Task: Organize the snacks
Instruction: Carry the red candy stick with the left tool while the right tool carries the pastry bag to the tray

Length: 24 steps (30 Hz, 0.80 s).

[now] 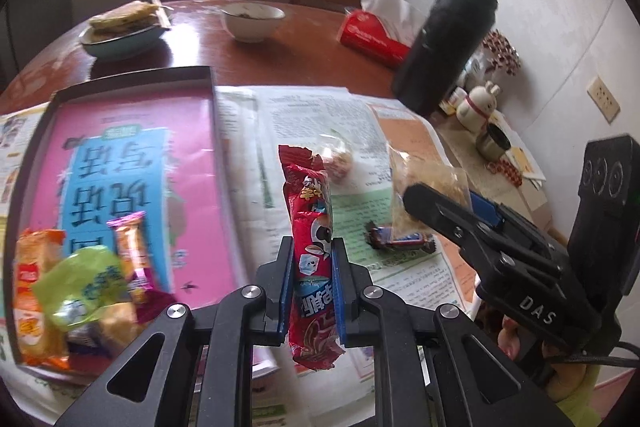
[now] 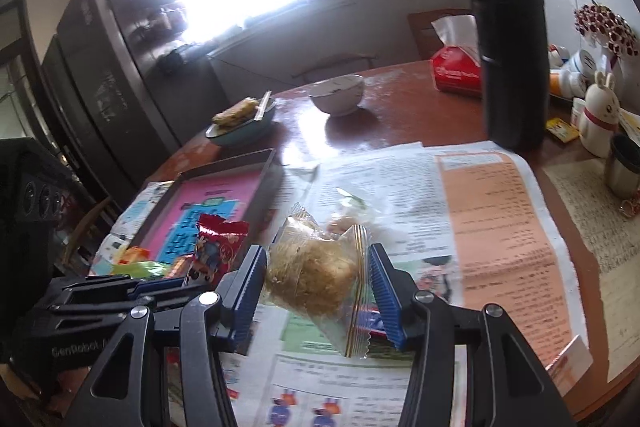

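While my left gripper point(image 1: 311, 259) had its fingers pinching the upright red snack packet point(image 1: 310, 251) at mid-length, my right gripper point(image 2: 318, 279) squeezed the clear-wrapped pastry point(image 2: 312, 273) above the newspaper-covered counter point(image 2: 500, 211).

Snack packets point(image 1: 76, 291) lie in the tray point(image 1: 132, 79) left of the newspaper point(image 1: 312, 107), bottle point(image 1: 452, 39) behind.

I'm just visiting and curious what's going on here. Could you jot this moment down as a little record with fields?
left gripper: shut on red snack packet
right gripper: shut on clear bag of golden crumbly snack
tray: pink-lined, a few snacks piled at one end
loose on newspaper: dark wrapped candy
behind: black flask, white bowl
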{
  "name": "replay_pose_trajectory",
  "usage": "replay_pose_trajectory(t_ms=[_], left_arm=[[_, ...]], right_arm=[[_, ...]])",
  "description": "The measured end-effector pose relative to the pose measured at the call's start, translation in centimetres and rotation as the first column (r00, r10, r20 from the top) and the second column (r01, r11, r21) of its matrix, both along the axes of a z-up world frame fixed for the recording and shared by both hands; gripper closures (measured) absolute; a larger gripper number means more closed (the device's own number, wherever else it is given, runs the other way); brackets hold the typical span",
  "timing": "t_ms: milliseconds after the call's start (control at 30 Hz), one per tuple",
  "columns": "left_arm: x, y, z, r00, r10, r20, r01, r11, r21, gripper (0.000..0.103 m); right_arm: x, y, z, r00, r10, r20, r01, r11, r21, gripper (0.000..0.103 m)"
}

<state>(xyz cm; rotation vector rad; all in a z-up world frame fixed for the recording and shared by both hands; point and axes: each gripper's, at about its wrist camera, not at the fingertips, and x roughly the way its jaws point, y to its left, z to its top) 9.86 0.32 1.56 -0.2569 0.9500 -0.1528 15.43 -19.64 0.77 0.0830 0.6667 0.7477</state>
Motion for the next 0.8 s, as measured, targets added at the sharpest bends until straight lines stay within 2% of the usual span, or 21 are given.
replay_pose_trajectory(t_ms=[500, 800], left_arm=[[-3.2, 8.6, 1.4, 0.983, 0.179, 0.032, -0.177, 0.983, -0.037, 0.086], [-4.9, 11.8, 1.2, 0.973, 0.228, 0.029, -0.227, 0.974, -0.027, 0.086]], right_arm=[[-4.0, 5.5, 0.9, 0.992, 0.128, 0.020, -0.128, 0.992, 0.003, 0.051], [-5.8, 9.2, 0.8, 0.978, 0.209, 0.019, -0.208, 0.978, -0.021, 0.051]])
